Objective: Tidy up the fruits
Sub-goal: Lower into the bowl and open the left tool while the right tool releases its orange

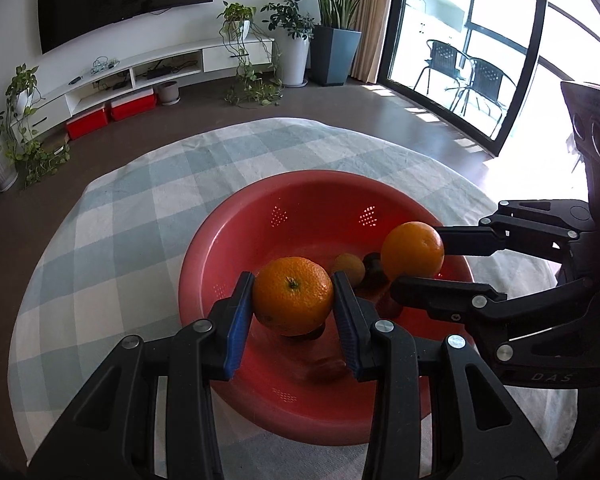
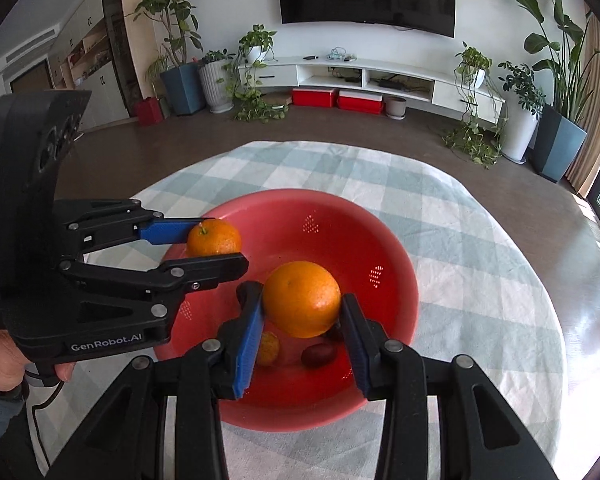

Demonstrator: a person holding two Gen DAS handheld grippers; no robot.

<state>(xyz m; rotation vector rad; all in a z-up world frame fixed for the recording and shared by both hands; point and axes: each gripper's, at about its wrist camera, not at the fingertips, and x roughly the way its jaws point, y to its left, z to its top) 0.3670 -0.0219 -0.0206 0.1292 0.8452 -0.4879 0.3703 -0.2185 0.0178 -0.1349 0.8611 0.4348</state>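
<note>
My left gripper (image 1: pixel 293 286) is shut on a tangerine (image 1: pixel 290 300) with a small green stem, held over the near side of a red colander bowl (image 1: pixel 204 256). My right gripper (image 1: pixel 418 260) comes in from the right, shut on a smooth orange (image 1: pixel 413 254) above the bowl. In the right wrist view the right gripper (image 2: pixel 300 300) holds that orange (image 2: pixel 302 300) over the bowl (image 2: pixel 380 240), with the left gripper (image 2: pixel 220 244) and its tangerine (image 2: pixel 214 237) at the left rim. A small yellow fruit (image 2: pixel 269 348) and a dark red fruit (image 2: pixel 318 355) lie on the bowl's floor.
The bowl stands on a round table under a pale blue checked cloth (image 1: pixel 112 240). A person's hand (image 2: pixel 0 360) grips the left handle. Beyond the table lie brown floor, a white TV cabinet (image 2: pixel 380 76), potted plants and a glass door (image 1: pixel 460 60).
</note>
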